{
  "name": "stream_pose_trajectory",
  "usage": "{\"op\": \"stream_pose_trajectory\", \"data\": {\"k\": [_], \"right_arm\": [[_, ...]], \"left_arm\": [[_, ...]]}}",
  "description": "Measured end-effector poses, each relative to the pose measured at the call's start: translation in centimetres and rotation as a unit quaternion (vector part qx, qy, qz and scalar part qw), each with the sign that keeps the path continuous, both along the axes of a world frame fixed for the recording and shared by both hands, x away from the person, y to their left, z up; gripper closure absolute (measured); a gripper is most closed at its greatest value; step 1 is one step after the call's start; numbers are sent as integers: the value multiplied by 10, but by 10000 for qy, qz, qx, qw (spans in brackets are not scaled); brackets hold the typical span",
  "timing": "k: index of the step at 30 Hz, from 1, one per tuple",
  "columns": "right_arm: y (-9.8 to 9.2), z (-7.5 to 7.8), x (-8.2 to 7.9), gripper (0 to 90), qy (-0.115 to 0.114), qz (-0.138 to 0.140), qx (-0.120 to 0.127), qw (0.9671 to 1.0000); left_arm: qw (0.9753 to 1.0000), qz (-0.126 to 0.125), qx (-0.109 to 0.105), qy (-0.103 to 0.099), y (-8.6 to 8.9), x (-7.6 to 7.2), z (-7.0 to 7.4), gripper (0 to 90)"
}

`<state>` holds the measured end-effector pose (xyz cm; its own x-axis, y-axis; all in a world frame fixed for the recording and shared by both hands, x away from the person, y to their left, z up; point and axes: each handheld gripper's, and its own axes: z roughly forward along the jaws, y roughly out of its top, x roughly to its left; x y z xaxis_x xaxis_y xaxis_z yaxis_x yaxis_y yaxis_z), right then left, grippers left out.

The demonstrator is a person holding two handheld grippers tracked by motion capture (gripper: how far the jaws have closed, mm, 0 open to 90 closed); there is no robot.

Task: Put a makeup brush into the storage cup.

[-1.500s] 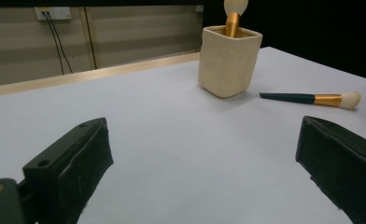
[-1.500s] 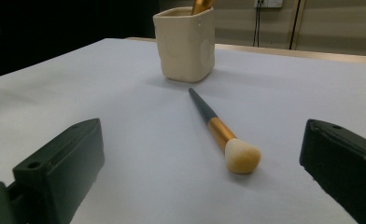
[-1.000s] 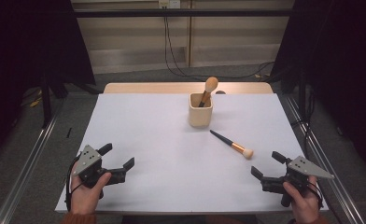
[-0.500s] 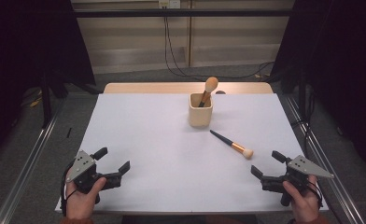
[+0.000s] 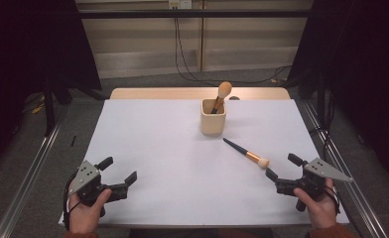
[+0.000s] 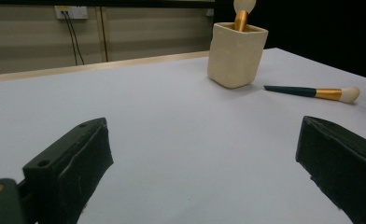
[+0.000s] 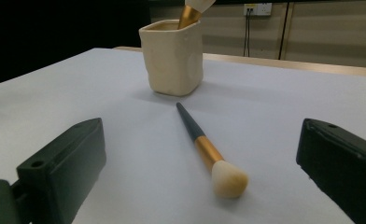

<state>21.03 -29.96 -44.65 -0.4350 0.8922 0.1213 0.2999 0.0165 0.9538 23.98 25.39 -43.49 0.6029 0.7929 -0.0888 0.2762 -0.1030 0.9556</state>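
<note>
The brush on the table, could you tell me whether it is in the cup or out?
Out: the brush lies flat on the table, apart from the cup.

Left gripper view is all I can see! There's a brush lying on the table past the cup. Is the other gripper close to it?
Observer: Yes. In the high view the right gripper sits near the table's front right corner, jaws open, just short of the lying brush.
Operator: Which end is nearest to it?
Observer: The fluffy head. In the right gripper view the bristles point toward the jaws and the dark handle points to the cup.
Operator: Is anything touching the brush?
Observer: No. It lies free on the white table, apart from the cup and both grippers.
Operator: And my gripper?
Observer: The left gripper is at the front left corner, open.
</note>
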Motion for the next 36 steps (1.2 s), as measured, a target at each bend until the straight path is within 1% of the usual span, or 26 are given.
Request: {"op": "stream_pose_trajectory", "data": {"k": [3,6,9,10,12,18,20,22,23,25,26,28,30,32,33,36], "right_arm": [[-1,2,6,14,32,41,3,10000],[-3,2,12,14,34,35,75,10000],[-2,5,17,13,-4,47,56,10000],[-2,7,19,13,-18,57,43,10000],[0,10,23,13,-53,71,13,10000],[4,18,37,13,-129,130,-78,9998],[4,18,42,13,-76,139,-79,9998],[4,19,49,17,45,178,-157,9997],[4,19,51,17,62,179,-186,9996],[5,21,59,17,94,147,-209,9996],[6,22,62,17,76,144,-212,9996],[10,24,70,17,70,164,-166,9997],[13,27,75,17,114,209,-249,9994],[16,29,81,17,152,206,-234,9994],[17,30,84,17,199,231,-280,9991],[19,31,92,17,244,260,-358,9987]], "left_arm": [[10000,25,34,-2,1,-1,0,32],[10000,54,38,6,1,-2,0,32],[10000,87,-27,-5,2,-4,2,32],[10000,82,-10,-13,3,-4,3,32],[9999,141,-54,-35,3,-5,3,32],[9999,119,0,-29,3,-5,3,32],[9999,126,2,-27,3,-5,3,32],[10000,97,13,3,3,-5,3,32],[10000,79,-10,11,2,-5,3,32],[10000,35,39,-14,0,-5,3,32],[10000,24,50,-19,0,-5,3,32],[10000,40,33,-35,0,-5,4,32],[10000,42,4,-38,0,-5,3,32],[10000,44,10,-31,1,-4,3,32],[10000,40,15,-34,1,-4,3,32],[10000,54,-14,-30,1,-5,3,32]]}}
